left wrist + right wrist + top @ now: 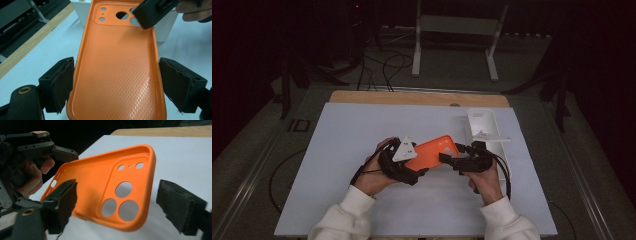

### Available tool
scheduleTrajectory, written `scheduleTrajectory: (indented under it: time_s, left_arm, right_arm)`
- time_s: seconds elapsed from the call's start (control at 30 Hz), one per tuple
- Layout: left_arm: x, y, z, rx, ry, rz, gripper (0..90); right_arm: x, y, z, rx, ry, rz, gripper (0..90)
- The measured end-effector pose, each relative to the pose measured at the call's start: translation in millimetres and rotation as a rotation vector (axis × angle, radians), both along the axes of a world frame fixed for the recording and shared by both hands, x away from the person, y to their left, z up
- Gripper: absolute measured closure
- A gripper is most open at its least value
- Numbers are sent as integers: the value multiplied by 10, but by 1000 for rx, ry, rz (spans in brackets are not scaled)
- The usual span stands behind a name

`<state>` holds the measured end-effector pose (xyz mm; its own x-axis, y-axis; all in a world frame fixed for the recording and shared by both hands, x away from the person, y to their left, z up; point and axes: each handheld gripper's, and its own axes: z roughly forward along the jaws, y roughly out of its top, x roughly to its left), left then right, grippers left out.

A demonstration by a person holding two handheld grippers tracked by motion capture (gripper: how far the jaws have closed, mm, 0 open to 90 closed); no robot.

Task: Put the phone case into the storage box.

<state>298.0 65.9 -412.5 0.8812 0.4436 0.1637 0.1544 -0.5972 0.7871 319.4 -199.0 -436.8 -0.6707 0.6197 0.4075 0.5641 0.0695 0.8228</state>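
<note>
An orange phone case [434, 151] is held above the white mat, inner side up, with its camera cutouts toward the right. My left gripper [414, 163] is shut on its plain end; in the left gripper view both pads [62, 82] press the case's long edges [117, 75]. My right gripper [455, 153] stands open around the camera end. In the right gripper view the left pad [63, 202] sits against the case [100, 185], while the right pad stands a little apart from its edge. The left gripper [40, 147] grips the far end there.
A white rectangular tray [477, 120] sits at the right of the mat, just behind my right gripper, with a small white piece [487, 136] across its rim. The white mat [362, 130] covers a wooden table [412, 97]. Cables and a stand lie on the floor beyond.
</note>
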Motion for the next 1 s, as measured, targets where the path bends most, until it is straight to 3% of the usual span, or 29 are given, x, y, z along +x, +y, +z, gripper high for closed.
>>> scheduleTrajectory:
  time_s: [0.13, 0.3, 0.47, 0.57, 0.63, 0.8, 1.0]
  left_arm:
    - [-8, -17, 5, -12, -1, -9, 164]
    - [-2, -40, -26, 6, 0, -15, 162]
    - [6, -48, -79, 40, -7, -16, 160]
    - [13, -82, -113, 46, -2, -19, 160]
    - [17, -98, -135, 61, -1, -18, 160]
    - [31, -123, -181, 75, 25, -17, 160]
    - [24, -150, -214, 93, 18, -19, 162]
  right_arm:
    - [4, 9, -16, 7, 27, 17, 244]
    - [-6, 51, -20, 2, 40, 43, 324]
    - [2, 28, -30, 12, 80, 41, 461]
    - [-6, 55, -32, 21, 90, 83, 543]
    - [-23, 85, -24, 6, 81, 80, 601]
    - [-10, 58, -10, 55, 103, 98, 758]
    - [-34, 61, 20, 74, 100, 100, 847]
